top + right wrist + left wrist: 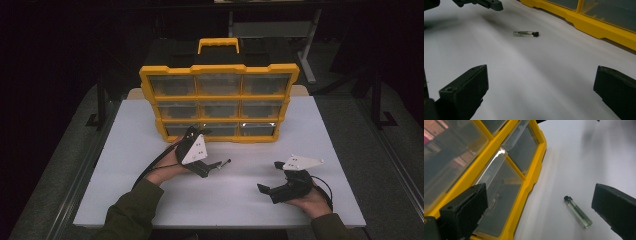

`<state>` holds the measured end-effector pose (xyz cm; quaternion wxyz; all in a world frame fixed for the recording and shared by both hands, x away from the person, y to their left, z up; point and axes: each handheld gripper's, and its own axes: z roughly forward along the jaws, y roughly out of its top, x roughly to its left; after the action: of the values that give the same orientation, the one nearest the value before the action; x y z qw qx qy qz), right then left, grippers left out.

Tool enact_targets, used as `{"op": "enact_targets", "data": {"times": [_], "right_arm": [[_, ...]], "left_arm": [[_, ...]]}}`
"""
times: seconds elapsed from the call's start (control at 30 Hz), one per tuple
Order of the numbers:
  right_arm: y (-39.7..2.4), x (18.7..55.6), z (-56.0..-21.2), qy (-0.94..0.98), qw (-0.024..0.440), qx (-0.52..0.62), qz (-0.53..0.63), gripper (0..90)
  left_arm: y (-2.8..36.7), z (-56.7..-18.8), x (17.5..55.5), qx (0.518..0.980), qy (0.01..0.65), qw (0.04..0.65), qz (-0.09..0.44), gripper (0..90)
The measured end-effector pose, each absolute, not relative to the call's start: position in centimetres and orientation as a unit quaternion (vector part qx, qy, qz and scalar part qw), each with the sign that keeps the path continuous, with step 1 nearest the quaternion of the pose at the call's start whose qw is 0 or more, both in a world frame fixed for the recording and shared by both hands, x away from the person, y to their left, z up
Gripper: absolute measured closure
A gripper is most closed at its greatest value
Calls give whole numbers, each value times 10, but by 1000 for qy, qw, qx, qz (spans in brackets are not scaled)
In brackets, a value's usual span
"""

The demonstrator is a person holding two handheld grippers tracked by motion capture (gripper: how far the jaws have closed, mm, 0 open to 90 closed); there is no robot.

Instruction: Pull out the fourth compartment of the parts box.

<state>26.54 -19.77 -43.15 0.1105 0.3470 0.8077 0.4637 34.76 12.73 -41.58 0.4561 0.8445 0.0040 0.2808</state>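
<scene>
One small glass vial (577,211) with a black cap lies flat on the white table (125,150), at about five o'clock from the bottom-left drawer (499,202) of the yellow organiser (219,102), clear of its frame. The left gripper (539,212) hovers over it, jaws spread wide with nothing between them, one jaw over the drawer front and the other past the vial. The right gripper (540,95), at four o'clock from the vial and well apart, is also spread wide and holds nothing. The one organiser stands upright with nine clear drawers in three rows and a handle (218,44) on top. Around the table the room is dark.
</scene>
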Motion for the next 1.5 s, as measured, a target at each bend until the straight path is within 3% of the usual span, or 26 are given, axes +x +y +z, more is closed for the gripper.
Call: {"op": "enact_targets", "data": {"times": [1.5], "right_arm": [[-198,265,-431,809,112,346,462,0]], "left_arm": [[122,-419,338,833,-63,405,373,4]]}}
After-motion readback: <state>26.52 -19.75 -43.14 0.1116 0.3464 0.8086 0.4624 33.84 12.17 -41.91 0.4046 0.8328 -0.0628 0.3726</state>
